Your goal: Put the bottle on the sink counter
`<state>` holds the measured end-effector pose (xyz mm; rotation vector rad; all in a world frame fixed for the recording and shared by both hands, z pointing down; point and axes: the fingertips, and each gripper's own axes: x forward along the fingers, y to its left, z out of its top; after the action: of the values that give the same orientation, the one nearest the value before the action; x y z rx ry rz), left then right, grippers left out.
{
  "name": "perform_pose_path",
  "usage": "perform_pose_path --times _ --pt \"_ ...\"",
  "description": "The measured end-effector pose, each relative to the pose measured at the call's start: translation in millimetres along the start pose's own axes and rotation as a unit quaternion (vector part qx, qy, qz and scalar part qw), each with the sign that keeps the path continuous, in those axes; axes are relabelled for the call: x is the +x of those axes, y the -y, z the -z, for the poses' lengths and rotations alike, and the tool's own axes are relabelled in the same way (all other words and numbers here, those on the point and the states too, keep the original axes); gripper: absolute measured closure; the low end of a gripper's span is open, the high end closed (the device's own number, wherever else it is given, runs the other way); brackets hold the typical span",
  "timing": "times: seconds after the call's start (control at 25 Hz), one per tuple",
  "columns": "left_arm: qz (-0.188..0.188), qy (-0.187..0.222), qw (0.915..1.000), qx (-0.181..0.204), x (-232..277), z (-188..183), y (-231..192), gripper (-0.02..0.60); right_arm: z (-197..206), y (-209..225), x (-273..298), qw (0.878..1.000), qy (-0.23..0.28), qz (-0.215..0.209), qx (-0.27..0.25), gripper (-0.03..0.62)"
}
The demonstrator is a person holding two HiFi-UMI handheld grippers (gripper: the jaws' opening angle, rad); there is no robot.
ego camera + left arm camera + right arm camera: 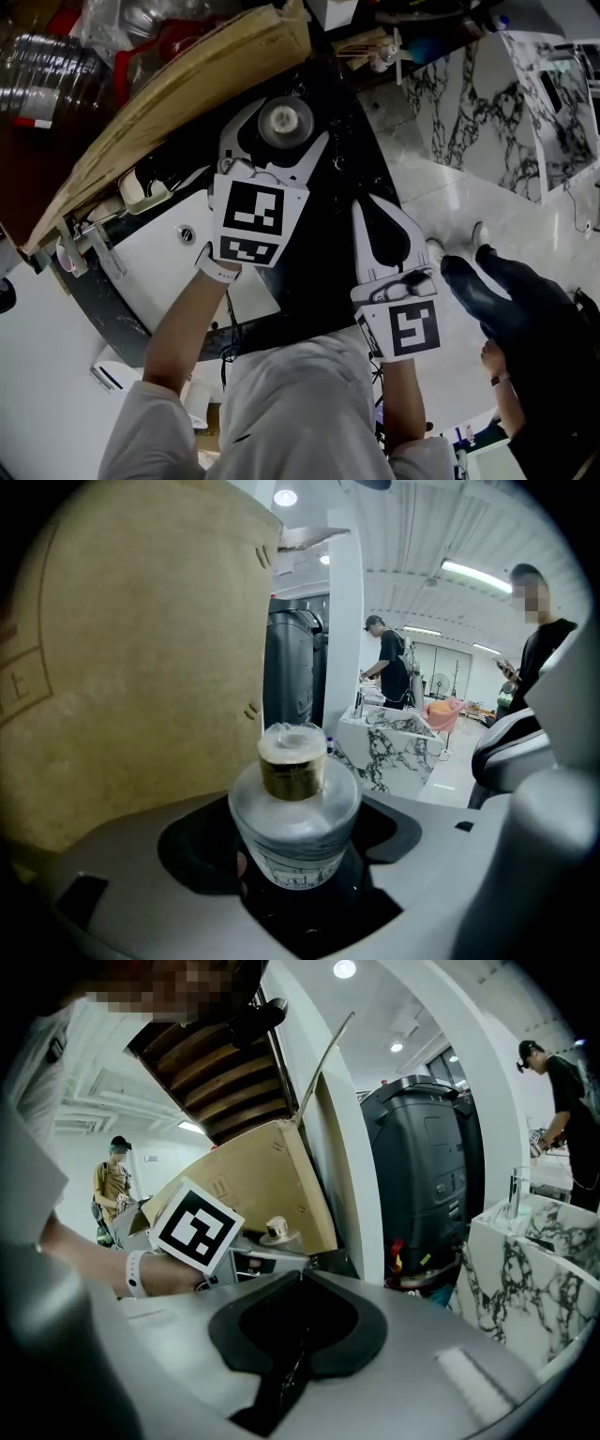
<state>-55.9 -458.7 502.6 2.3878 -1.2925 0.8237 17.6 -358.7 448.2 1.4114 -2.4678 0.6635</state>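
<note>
My left gripper [281, 142] is shut on a frosted glass bottle [295, 817] with a gold neck and a clear cap. The head view looks straight down on the bottle's cap [285, 122], between the white jaws. The bottle hangs over a dark gap beside a white sink counter [155, 253] at the left. To the right, my right gripper [368, 202] is shut with nothing in it. In the right gripper view its black pads [298, 1326] meet, and the left gripper's marker cube [195, 1225] and the bottle's cap [276, 1229] show beyond.
A large cardboard sheet [187, 84] lies just past the bottle. A marble-patterned counter [487, 103] stands at the upper right and a black bin [422, 1166] ahead. A person in dark clothes [525, 319] is close on the right.
</note>
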Motion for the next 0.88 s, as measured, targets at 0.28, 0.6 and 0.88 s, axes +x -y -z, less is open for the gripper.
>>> perform_pose_path --times 0.28,0.6,0.88 --pt "-0.011 0.008 0.9999 0.0 21.6 -0.2 -9.9 0.242 -2.8 6.2 8.0 1.0 0.003 0.006 -0.002 0.582" --pt "-0.018 0.007 0.9998 0.008 43.6 6.3 -8.5 0.242 -5.5 11.6 10.1 1.0 0.012 0.016 0.0 0.582" --pt "-0.029 0.02 0.9993 0.011 55.5 -1.6 -11.3 0.242 -1.1 18.0 9.2 1.0 0.011 0.02 0.004 0.582"
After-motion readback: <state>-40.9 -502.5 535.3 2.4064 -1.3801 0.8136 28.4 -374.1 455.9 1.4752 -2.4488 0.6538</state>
